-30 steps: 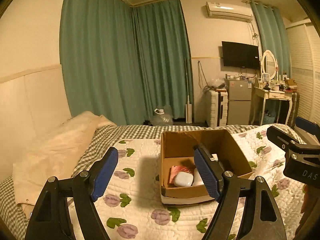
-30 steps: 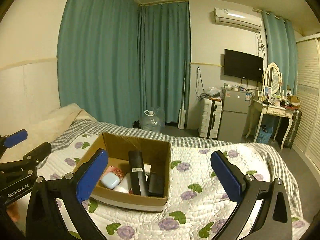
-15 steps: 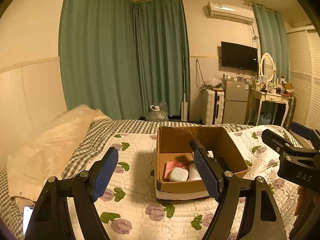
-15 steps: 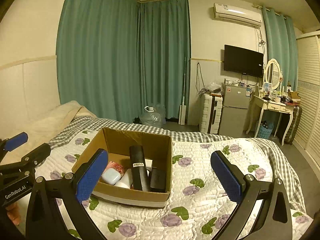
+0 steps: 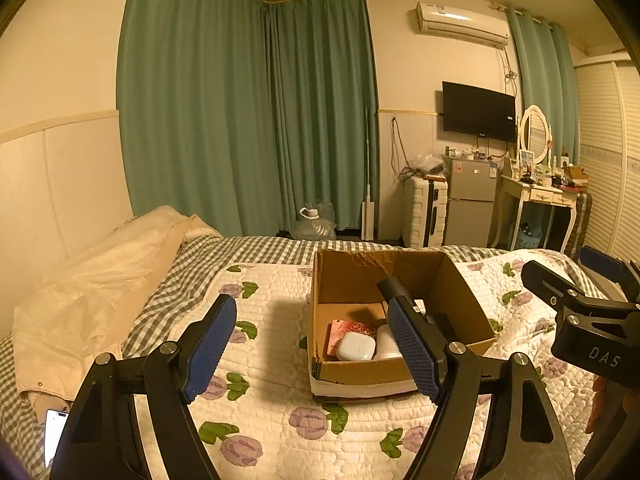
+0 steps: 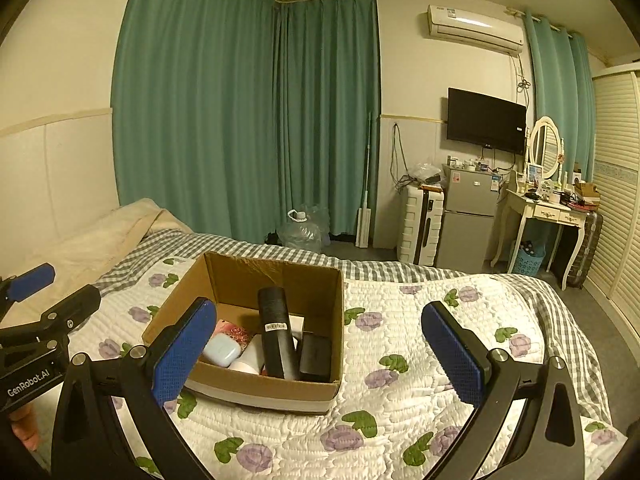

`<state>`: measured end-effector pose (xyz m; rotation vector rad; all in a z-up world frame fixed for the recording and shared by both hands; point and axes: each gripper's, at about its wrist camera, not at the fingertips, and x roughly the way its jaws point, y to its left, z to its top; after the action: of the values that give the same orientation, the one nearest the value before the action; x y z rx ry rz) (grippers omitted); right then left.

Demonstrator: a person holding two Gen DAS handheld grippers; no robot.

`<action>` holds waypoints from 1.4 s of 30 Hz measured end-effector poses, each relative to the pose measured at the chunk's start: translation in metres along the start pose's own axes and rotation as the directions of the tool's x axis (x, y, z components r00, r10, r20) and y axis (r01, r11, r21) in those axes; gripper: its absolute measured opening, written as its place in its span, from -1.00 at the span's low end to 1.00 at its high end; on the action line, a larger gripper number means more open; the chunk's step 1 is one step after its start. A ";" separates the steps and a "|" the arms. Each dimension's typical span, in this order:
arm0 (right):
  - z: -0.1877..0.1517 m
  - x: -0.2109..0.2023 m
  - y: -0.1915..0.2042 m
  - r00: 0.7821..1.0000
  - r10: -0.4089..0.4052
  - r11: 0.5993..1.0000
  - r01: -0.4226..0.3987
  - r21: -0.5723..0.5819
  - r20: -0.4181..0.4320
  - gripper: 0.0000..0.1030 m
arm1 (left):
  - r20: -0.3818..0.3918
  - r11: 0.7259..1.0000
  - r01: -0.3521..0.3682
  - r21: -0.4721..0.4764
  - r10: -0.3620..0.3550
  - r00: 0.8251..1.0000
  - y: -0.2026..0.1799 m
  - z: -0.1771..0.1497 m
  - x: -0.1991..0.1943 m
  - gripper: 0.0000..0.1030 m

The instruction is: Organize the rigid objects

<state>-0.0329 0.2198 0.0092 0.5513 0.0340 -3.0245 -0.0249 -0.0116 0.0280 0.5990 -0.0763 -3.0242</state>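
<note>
An open cardboard box [image 5: 352, 374] [image 6: 256, 390] sits on the flowered quilt [image 5: 276, 420] [image 6: 400, 368]. It holds a tall black cylinder [image 6: 275, 336] standing on end, a white earbud case [image 5: 355, 346] [image 6: 221, 350], a pink patterned item [image 5: 348, 327], a black box [image 6: 316, 356] and a white item [image 6: 250, 358]. My left gripper [image 5: 310, 352] is open and empty above the quilt, in front of the box. My right gripper [image 6: 320, 354] is open and empty, to the box's right.
A cream pillow [image 5: 92, 280] lies at the left with a phone [image 5: 54, 432] beside it. Past the bed's foot stand green curtains [image 6: 248, 120], a water jug [image 6: 300, 232], a suitcase [image 6: 420, 224], a small fridge [image 6: 466, 216] and a dressing table [image 6: 548, 212].
Both grippers have drawn back and levelled a little, so the box sits slightly farther away and lower in view. Both stay open and empty.
</note>
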 end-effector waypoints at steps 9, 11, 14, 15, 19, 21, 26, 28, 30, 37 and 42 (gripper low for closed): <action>-0.002 0.002 0.002 1.000 -0.002 1.000 0.002 -0.011 -0.012 1.00 | -0.007 1.000 0.004 0.002 -0.004 1.000 0.000 -0.002 0.000 0.57; -0.002 0.002 0.002 1.000 -0.002 1.000 0.002 -0.011 -0.016 1.00 | -0.007 1.000 0.004 0.002 -0.004 1.000 0.000 -0.002 0.000 0.57; -0.002 0.002 0.002 1.000 -0.003 1.000 0.003 -0.013 -0.015 1.00 | -0.006 1.000 0.003 0.002 -0.003 1.000 0.000 -0.003 0.000 0.57; -0.002 0.002 0.001 1.000 -0.004 1.000 0.003 -0.013 -0.015 1.00 | -0.008 1.000 0.003 0.002 -0.003 1.000 0.000 -0.003 0.001 0.57; -0.001 0.003 0.002 1.000 -0.004 1.000 0.004 -0.012 -0.018 1.00 | -0.011 1.000 0.001 0.001 -0.001 1.000 0.001 -0.003 0.002 0.57; -0.001 0.002 0.001 1.000 -0.004 1.000 0.004 -0.011 -0.018 1.00 | -0.010 1.000 0.001 0.001 -0.001 1.000 0.001 -0.003 0.002 0.57; 0.000 0.002 0.002 1.000 -0.002 1.000 0.002 -0.014 -0.021 1.00 | -0.016 1.000 0.003 0.004 -0.003 1.000 0.000 -0.004 0.002 0.57; 0.000 0.002 0.002 1.000 -0.002 1.000 0.002 -0.014 -0.022 1.00 | -0.016 1.000 0.004 0.005 -0.004 1.000 0.000 -0.004 0.002 0.57; 0.000 0.003 0.002 1.000 -0.002 1.000 0.002 -0.014 -0.023 1.00 | -0.017 1.000 0.004 0.006 -0.004 1.000 0.000 -0.004 0.001 0.57; -0.001 0.004 0.004 1.000 -0.003 1.000 0.003 -0.014 -0.028 1.00 | -0.017 1.000 0.006 0.006 -0.005 1.000 0.000 -0.004 0.001 0.57; -0.002 0.004 0.004 1.000 -0.006 1.000 0.005 -0.015 -0.030 1.00 | -0.018 1.000 0.004 0.006 -0.004 1.000 0.000 -0.004 0.001 0.57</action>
<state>-0.0359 0.2158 0.0054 0.5959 0.0594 -3.0188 -0.0244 -0.0115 0.0235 0.6271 -0.0838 -3.0233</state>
